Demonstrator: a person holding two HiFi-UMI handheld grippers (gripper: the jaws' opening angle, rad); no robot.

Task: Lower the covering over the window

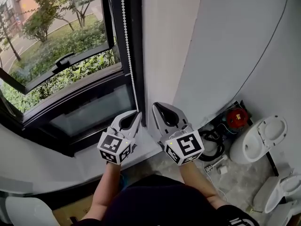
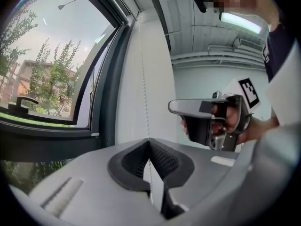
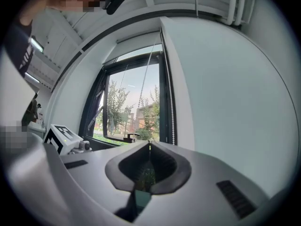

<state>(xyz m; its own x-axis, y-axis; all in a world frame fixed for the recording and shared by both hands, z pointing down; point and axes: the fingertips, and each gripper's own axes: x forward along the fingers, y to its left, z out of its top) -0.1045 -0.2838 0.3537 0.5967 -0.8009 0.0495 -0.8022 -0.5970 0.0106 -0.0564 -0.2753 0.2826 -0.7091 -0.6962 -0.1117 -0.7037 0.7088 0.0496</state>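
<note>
Pinching the white beaded pull chain where it hangs along the black window frame, my left gripper points level at the window, jaws clenched on the chain. My right gripper sits level just beside it, jaws pressed together and empty, near the white wall.

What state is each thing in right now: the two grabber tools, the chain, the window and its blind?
left gripper: shut on the bead chain
right gripper: shut, nothing between its jaws
bead chain: hanging straight beside the frame
window: sash swung outward, glass uncovered
blind: rolled up at the top
</note>
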